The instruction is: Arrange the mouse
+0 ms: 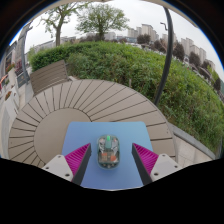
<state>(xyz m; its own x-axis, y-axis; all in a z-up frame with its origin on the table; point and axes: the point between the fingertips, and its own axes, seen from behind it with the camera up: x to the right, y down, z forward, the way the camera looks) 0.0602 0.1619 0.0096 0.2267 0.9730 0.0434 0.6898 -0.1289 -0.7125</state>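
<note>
We see a small translucent computer mouse with a dark, greenish shell (108,150) lying on a rectangular light-blue mat (108,135), which itself rests on a pale desk (168,148) set outdoors. Beyond the desk a curved wooden bench of fanned slats (70,105) sweeps round, with a green hedge (150,70) and trees behind it.

Our gripper (108,160) is lowered over the mat, and its fingers (77,157) stand apart, one at each side of the mouse. The magenta pads do not appear to press on the shell; a narrow gap seems to remain on both sides, though at the left we cannot be sure. The mouse rests on the mat by its own weight, between the fingers and roughly centred on them.

We judge the step in hand to be the approach, just before the grasp. Next we would need to close the fingers evenly on the mouse's flanks, keeping them low enough to catch the widest part, since the rounded, smooth shell could slip upward or twist if squeezed off-centre.
</note>
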